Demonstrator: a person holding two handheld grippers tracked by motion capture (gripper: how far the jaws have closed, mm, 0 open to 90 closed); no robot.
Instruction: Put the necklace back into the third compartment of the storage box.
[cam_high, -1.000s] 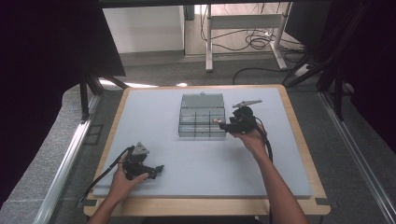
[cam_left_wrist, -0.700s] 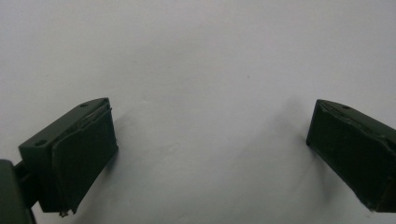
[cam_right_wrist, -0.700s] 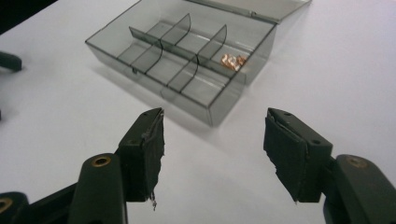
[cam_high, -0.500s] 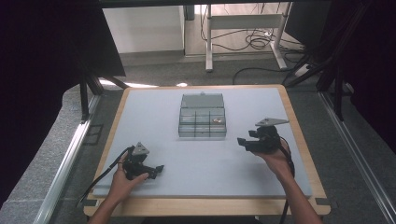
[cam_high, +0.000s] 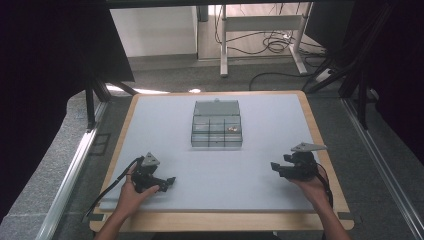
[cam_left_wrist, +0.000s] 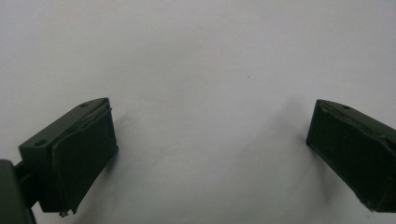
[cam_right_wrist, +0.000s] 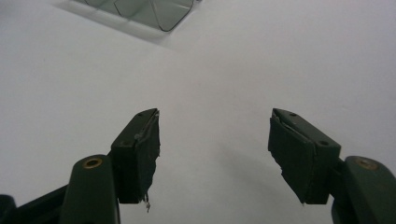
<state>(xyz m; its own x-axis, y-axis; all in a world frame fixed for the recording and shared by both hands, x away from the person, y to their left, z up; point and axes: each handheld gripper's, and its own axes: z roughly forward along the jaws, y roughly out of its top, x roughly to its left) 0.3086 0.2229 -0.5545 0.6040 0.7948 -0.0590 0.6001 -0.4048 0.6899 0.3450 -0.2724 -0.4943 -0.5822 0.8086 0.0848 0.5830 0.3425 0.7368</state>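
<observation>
High view: the clear compartment box (cam_high: 216, 125) sits on the surface (cam_high: 260, 175) toward the far edge, midway between the sides, lid raised, a small item in one right-hand compartment. The left tool (cam_high: 170, 181) rests near the near left corner, the right tool (cam_high: 275, 167) near the near right corner, both well apart from the box.

Left gripper view: jaws spread wide, nothing between them.

Right gripper view: jaws spread, just been opening, nothing between them; box corner (cam_right_wrist: 140, 11) at the top edge.

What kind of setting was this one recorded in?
Probably a lab or workshop recording station: a wood-edged table with a plain grey top, dark curtains at both sides, and loose cables on the floor beneath a metal-legged desk behind.
</observation>
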